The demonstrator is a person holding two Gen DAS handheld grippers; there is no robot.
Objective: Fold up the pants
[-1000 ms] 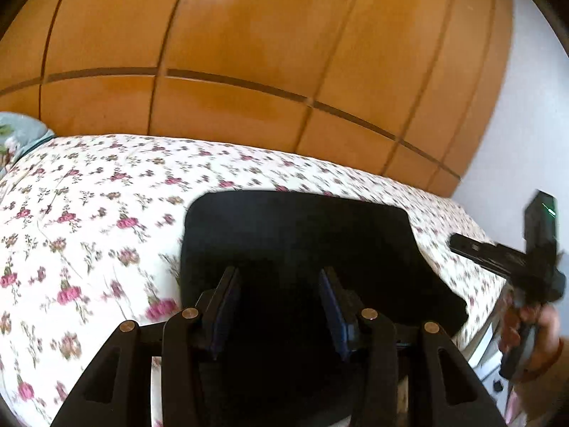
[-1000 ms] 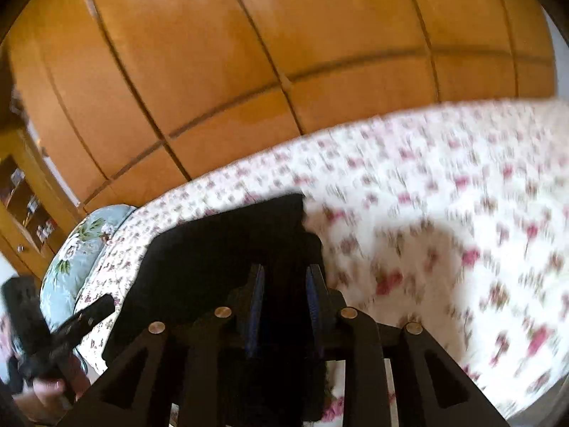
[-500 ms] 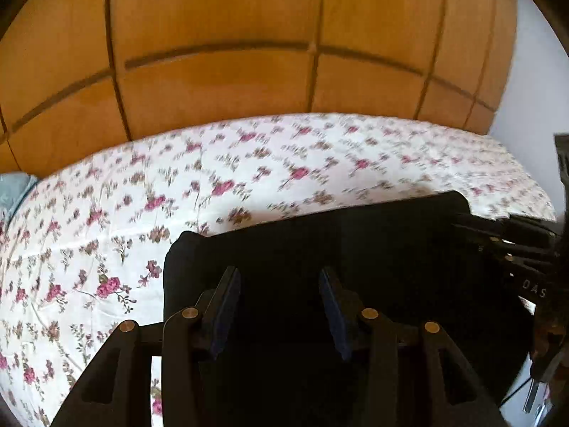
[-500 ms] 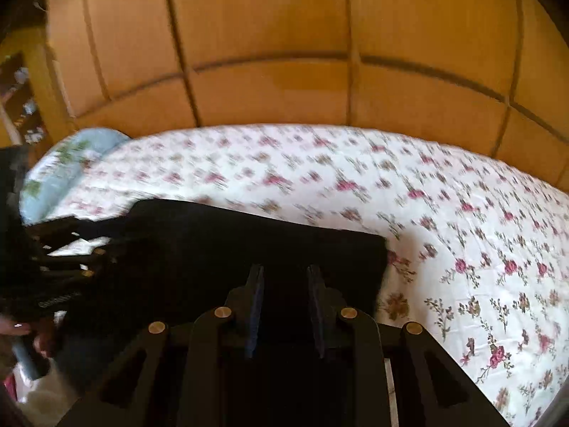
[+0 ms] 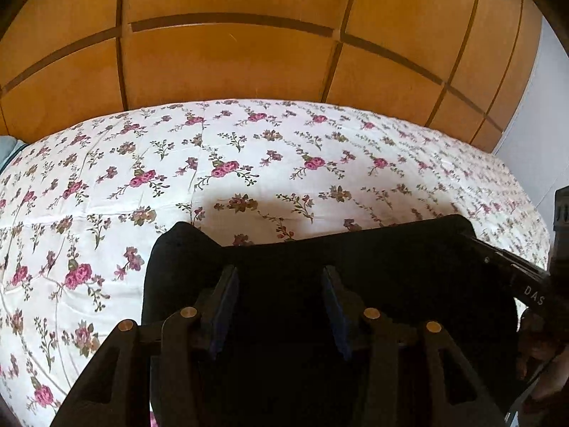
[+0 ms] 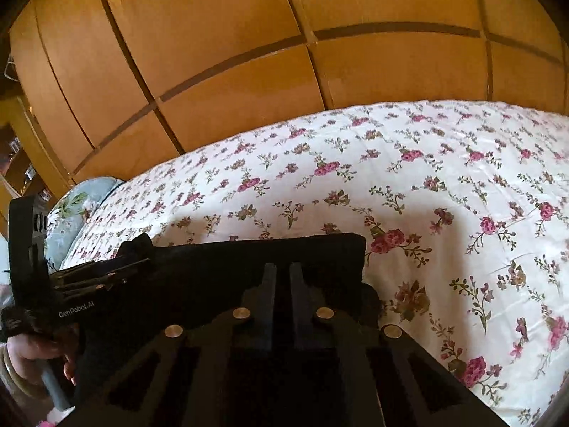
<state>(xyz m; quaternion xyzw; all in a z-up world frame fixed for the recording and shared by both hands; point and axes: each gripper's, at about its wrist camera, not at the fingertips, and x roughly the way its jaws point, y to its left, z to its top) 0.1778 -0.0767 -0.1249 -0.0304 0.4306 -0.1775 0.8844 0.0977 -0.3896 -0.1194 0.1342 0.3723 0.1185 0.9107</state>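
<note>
The black pants [image 5: 355, 267] lie on the flowered bedspread [image 5: 249, 163] at its near edge, gathered into a wide dark slab whose long axis runs left to right across both views, parallel to the edge of the bed. The far hem makes a fairly straight line; the left end bulges up into a rounded corner, and the right end stops in a squarer corner [image 6: 355, 249] seen from the right wrist camera.

The left gripper [image 5: 279, 284] sits low over the left part of the cloth, its fingers spread well apart with only dark fabric showing between them; it grips nothing. The right gripper [image 6: 282, 277] hangs over the right end, its fingers drawn almost together with a thin slit left; whether a layer of cloth is pinched there cannot be told against the black. Each tool shows at the edge of the other's view, so they stand side by side, one near each end, with the pants directly ahead and beneath.

Beyond the bed rises a wooden wardrobe [image 5: 231, 53], and a pale blue pillow [image 6: 71, 210] rests at the far left.
</note>
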